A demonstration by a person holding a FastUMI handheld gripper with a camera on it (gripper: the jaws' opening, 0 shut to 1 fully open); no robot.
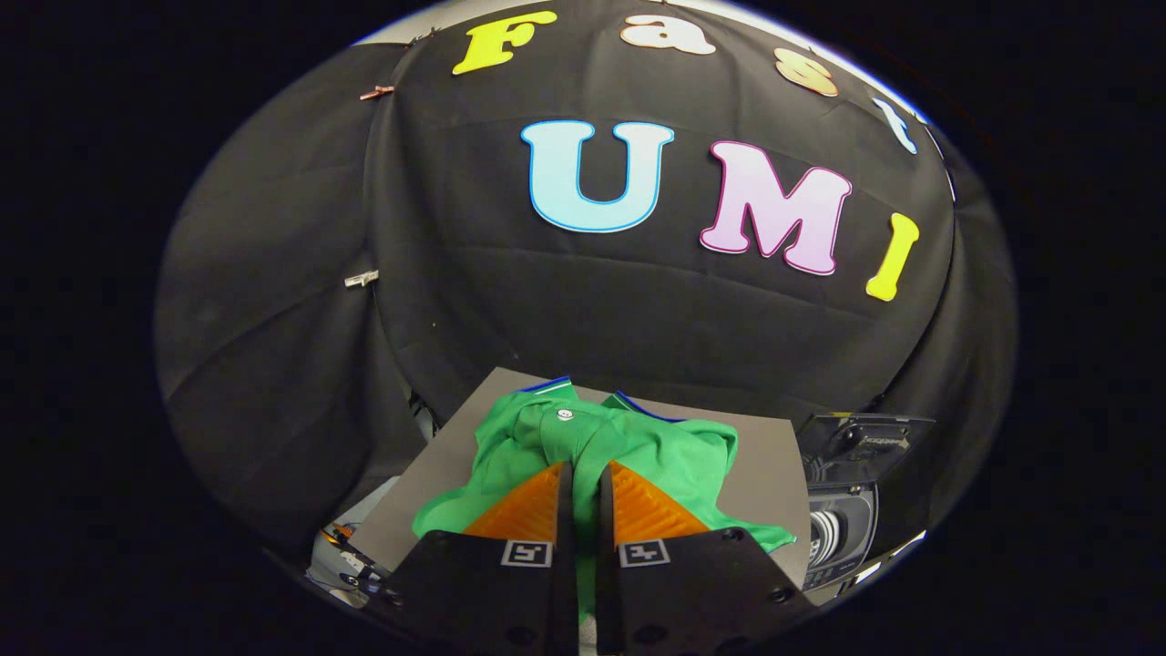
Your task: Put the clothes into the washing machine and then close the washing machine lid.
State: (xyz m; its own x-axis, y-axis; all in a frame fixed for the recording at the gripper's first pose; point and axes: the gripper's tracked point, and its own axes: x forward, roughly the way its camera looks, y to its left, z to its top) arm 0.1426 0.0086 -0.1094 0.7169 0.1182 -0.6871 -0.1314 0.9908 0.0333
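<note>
A green shirt (pixel 629 451) with a white button and blue collar trim lies bunched on a grey board (pixel 774 465), reaching from its middle toward the near edge. The gripper (pixel 584 478) has its two fingers drawn close together, pinching a fold of the shirt between them. Off the board's right edge stands a dark washing machine (pixel 843 528), its lid raised.

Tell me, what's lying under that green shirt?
The green shirt lies on a flat grey board, bare around the cloth. The gripper has its fingers closed on a fold of it. Whatever sits beneath the cloth's middle is covered.
</note>
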